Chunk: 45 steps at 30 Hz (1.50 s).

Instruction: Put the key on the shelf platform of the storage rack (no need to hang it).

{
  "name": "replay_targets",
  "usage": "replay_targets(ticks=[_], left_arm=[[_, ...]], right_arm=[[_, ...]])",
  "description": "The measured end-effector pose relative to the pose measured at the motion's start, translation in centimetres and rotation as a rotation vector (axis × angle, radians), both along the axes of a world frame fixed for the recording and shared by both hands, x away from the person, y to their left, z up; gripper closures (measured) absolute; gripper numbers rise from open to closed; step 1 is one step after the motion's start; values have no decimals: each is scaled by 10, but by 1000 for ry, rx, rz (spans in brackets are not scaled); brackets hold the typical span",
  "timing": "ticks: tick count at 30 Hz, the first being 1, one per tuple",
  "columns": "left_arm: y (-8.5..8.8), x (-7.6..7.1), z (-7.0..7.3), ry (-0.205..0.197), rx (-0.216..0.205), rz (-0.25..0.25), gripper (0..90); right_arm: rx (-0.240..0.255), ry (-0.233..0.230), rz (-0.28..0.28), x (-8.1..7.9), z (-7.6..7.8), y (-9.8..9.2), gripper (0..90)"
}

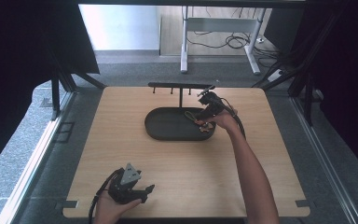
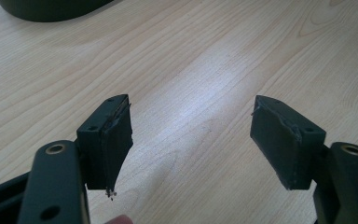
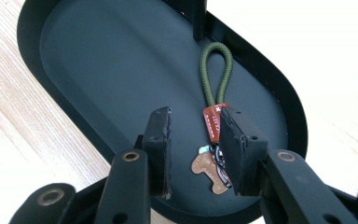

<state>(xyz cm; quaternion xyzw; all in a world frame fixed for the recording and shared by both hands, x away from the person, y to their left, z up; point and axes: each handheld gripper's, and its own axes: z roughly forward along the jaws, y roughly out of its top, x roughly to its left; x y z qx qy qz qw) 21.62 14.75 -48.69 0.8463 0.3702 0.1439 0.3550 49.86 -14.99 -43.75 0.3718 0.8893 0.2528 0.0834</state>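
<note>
Here the right claw (image 3: 193,149) hangs released over the keyring (image 3: 214,126) lying in the tray (image 3: 98,60), likely lined up for a pick. The left claw (image 2: 191,140) idles, released, above bare bench (image 2: 205,60)

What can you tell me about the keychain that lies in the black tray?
The keychain has an olive-green cord loop, a reddish-brown tag with small white print, and a tan leather-like charm beside some small metal parts. It lies flat on the floor of the black oval tray, near its right end in the high view. The right claw is open just over it; one pad covers part of the charm. Contact cannot be told.
</note>
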Motion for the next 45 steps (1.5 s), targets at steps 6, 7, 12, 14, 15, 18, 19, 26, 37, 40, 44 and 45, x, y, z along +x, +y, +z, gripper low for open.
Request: replay_targets(ticks=[6,7,12,14,15,18,19,26,37,40,44,45], left_arm=[[-1,0,-1,4,0,-4,299],[-1,0,-1,4,1,-5,299],[-2,1,-2,6,1,-7,299],[-2,0,-2,6,3,-8,299],[-3,0,-2,6,2,-9,299],[-4,0,-2,8,2,-13,300],[-6,0,-3,8,6,-16,299],[-9,0,-4,12,21,-26,299],[-13,0,-7,17,25,-30,299],[-17,1,-10,27,27,-43,298],[-18,1,-10,29,28,-46,297],[-18,1,-10,28,25,-44,297]], right_arm=[[5,8,6,-3,2,1,595],[5,8,6,-3,2,1,595],[19,4,4,-6,7,-1,561],[31,-3,2,-9,10,-2,546],[35,-3,0,-10,11,-3,538],[51,-8,-5,-15,14,-5,515],[56,-9,-4,-18,14,-7,507],[82,-13,5,-33,16,-14,489],[124,-34,28,-63,14,-35,483],[138,-36,37,-75,8,-47,479],[146,-37,31,-84,2,-57,477],[147,-39,32,-87,1,-61,474]])
